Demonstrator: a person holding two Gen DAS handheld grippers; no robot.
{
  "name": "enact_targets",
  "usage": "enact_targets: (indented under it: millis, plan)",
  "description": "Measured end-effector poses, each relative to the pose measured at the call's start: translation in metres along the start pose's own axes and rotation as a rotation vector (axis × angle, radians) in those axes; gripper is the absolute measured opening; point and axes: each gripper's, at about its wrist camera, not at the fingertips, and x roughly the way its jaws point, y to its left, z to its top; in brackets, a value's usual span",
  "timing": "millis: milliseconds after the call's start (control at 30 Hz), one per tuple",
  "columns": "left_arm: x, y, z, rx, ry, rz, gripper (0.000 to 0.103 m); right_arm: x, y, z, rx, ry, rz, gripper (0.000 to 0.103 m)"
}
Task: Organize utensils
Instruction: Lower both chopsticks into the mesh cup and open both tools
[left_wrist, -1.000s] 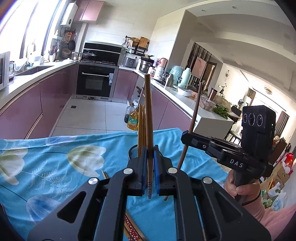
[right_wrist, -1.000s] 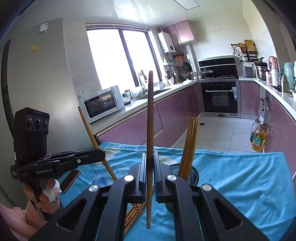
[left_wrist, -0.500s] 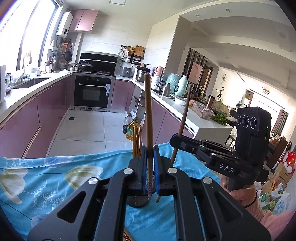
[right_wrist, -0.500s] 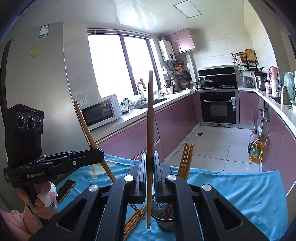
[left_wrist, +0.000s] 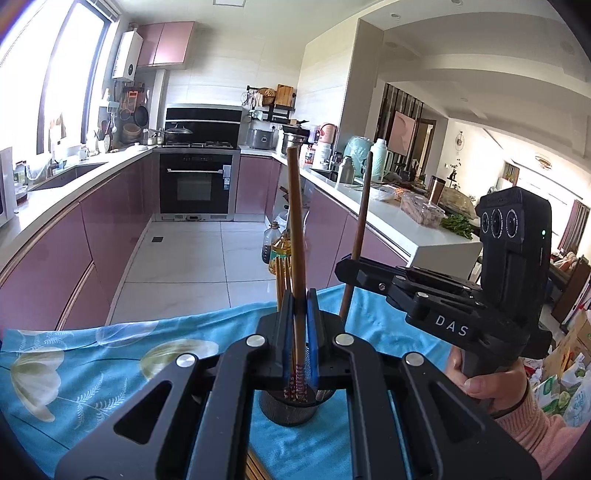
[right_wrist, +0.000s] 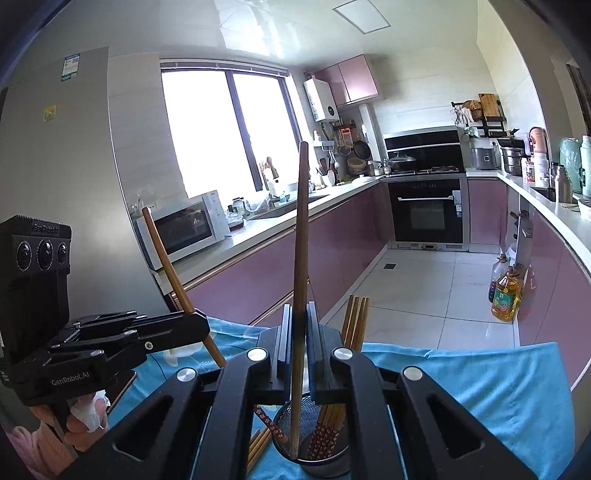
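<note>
Left gripper (left_wrist: 297, 332) clamps one upright chopstick (left_wrist: 296, 236). Right gripper (right_wrist: 297, 343) clamps another chopstick (right_wrist: 299, 280), its lower end inside the mesh holder (right_wrist: 321, 465). The holder stands on the blue tablecloth (right_wrist: 480, 387), short of the far edge, loose chopsticks (right_wrist: 258, 446) just beside it.

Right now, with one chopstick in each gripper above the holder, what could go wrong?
1. The mesh holder already has chopsticks leaning in it; the right gripper's chopstick may jam against them or tip the holder.
2. The left gripper's chopstick comes down at the same opening, so the two grippers may collide.
</note>
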Motion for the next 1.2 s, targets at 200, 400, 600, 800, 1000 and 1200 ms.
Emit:
enact_targets:
  millis: [200, 400, 600, 800, 1000, 1200]
  plan:
    - [0.01, -0.002, -0.001, 0.009, 0.014, 0.016, 0.008, 0.003, 0.0, 0.001, -0.001, -0.003, -0.02, 0.006]
    - [0.025, 0.001, 0.0, 0.01, 0.041, 0.025, 0.008, 0.008, -0.002, -0.005, 0.007, 0.014, -0.026, 0.006]
    - [0.039, 0.005, -0.001, 0.006, 0.074, 0.027, 0.008, 0.011, -0.002, -0.013, 0.003, 0.048, -0.032, 0.006]
    - [0.046, 0.009, -0.008, 0.012, 0.107, 0.028, 0.008, 0.017, -0.006, -0.021, 0.013, 0.085, -0.039, 0.006]
    - [0.054, 0.01, -0.013, 0.02, 0.139, 0.026, 0.008, 0.025, -0.01, -0.027, 0.021, 0.12, -0.042, 0.006]
    - [0.066, 0.014, -0.02, 0.033, 0.195, 0.016, 0.008, 0.038, -0.012, -0.036, 0.022, 0.184, -0.042, 0.006]
